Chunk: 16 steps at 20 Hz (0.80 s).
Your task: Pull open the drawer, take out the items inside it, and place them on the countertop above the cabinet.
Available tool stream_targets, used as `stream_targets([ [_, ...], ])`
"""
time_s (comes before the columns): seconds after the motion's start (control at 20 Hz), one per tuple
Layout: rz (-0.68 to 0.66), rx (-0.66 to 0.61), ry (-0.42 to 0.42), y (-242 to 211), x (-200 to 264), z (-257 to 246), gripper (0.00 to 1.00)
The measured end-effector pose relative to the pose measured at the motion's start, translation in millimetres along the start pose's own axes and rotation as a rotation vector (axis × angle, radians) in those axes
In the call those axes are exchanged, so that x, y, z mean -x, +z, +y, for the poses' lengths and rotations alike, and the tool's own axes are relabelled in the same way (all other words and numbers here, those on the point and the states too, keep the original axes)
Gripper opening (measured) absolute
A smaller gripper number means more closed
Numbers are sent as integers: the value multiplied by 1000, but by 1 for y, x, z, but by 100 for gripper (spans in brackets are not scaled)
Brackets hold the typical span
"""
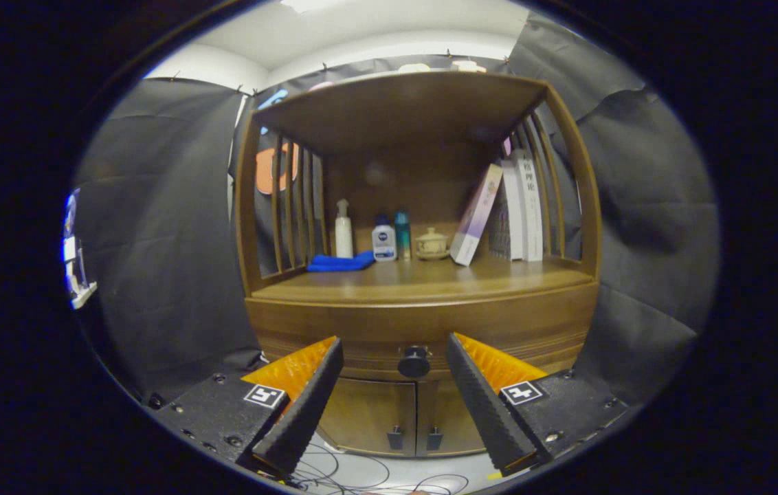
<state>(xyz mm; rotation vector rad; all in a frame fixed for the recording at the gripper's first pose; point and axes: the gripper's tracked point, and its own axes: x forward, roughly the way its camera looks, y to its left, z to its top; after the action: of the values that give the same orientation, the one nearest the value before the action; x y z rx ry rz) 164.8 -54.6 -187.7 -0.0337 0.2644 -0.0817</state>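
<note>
**Spread gripper lined up on the drawer knob**

The gripper (394,350) is spread wide, holding nothing, its two fingers pointing straight at the cabinet front. The knob (414,361) sits between the fingertips but beyond them, a touch right of the midline; nothing touches it yet. The knob sticks out toward the gripper from the shut drawer (423,333), a curved band across the cabinet (423,289) just under the countertop (430,278). The coming move looks to be a straight push forward until the fingers flank the knob, then a close and a pull back along the same line. Nothing stands in that path.

Below the drawer are two doors (396,416) with small handles, near enough to the knob to be mistaken for it if the gripper dips. Cables (361,474) lie on the floor below.

On the countertop, far back, a blue cloth (341,262) lies at the left, then a pump bottle (343,230), two small bottles (392,238), and a lidded cup (431,244); books (506,210) lean at the right. The near strip of the countertop is bare, so it looks like the best landing place for the drawer's items, which are hidden for now.
</note>
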Motion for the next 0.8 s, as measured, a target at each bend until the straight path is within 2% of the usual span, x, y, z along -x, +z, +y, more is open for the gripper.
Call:
stream_targets([
  [0.15,10,12,-14,-15,-40,-12,97],
  [0.35,39,34,-71,-38,-81,-31,88],
  [0.4,47,44,-80,-42,-85,-33,83],
  [0.75,23,136,-126,-54,-97,-29,66],
  [0.8,13,145,-142,-55,-98,-32,59],
])
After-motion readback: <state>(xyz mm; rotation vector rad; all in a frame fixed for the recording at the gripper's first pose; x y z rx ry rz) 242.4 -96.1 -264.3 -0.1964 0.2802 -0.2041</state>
